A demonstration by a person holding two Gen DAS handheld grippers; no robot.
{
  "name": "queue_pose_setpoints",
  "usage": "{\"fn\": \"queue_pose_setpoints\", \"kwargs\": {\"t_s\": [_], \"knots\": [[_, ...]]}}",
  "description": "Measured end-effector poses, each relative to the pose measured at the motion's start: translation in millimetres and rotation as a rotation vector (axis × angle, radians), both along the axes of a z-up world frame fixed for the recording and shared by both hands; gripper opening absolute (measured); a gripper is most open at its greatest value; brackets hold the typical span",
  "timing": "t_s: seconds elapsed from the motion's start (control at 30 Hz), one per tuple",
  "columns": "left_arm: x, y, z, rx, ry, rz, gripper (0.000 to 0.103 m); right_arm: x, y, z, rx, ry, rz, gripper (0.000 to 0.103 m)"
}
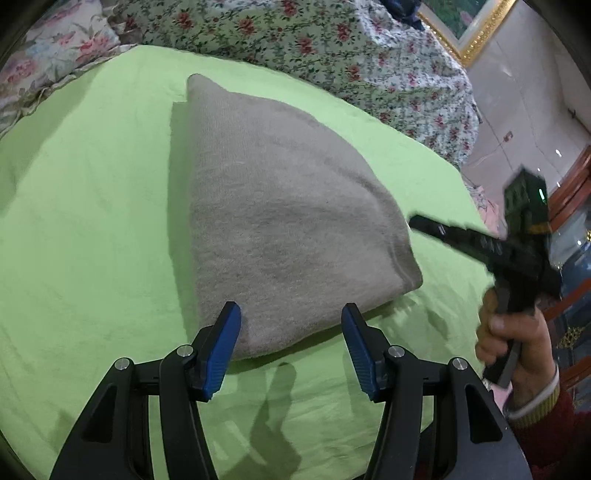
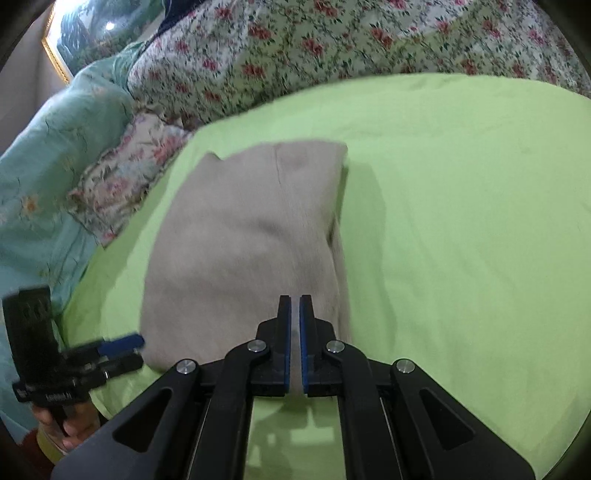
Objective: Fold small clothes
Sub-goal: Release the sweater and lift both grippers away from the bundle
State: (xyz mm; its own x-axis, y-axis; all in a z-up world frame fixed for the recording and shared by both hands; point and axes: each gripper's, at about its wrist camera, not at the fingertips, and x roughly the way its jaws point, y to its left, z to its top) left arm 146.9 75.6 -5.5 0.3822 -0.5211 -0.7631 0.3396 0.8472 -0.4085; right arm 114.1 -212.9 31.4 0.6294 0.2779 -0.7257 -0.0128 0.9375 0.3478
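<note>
Now, one grey folded garment (image 1: 280,218) is seen lying on the green sheet (image 1: 85,206) of the bed, and it lies straight ahead of both tools, its long axis running away from them toward the floral bedding (image 1: 332,44) at the back. The left gripper (image 1: 291,328) is held just above the near edge of that garment, its blue pads spread apart with nothing pinched between them; the cloth is only seen behind the gap. The right gripper (image 2: 294,310) is found with its pads pressed together, a thin pale sliver showing in the slit, though whether cloth is caught there cannot be told. In the left view it is held off to the right, clear of the garment's corner, so the left is judged nearer the near hem. Counted: one garment, two grippers, one green sheet, one gilt picture frame (image 1: 469,33) behind.
</note>
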Motion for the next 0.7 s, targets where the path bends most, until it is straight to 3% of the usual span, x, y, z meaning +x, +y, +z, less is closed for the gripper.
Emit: {"fn": "queue_pose_setpoints", "kwargs": {"t_s": [0.13,0.3,0.57,0.63,0.7], "knots": [[1,-6,-13,0.014,0.027,-0.003,0.057,35,3,3,0.012,-0.029,0.002,0.005],[0,-10,-21,0.043,0.027,-0.001,0.057,78,-3,-32,-0.053,0.090,-0.047,0.005],[-8,2,5,0.065,-0.009,0.043,0.060,22,-18,2,0.043,-0.011,-0.081,0.005],[-13,6,12,0.083,-0.030,0.072,0.063,5,-17,7,0.049,-0.018,-0.068,0.005],[-18,11,19,0.110,-0.050,0.107,0.074,-14,-12,10,0.053,-0.016,-0.047,0.005]]}}
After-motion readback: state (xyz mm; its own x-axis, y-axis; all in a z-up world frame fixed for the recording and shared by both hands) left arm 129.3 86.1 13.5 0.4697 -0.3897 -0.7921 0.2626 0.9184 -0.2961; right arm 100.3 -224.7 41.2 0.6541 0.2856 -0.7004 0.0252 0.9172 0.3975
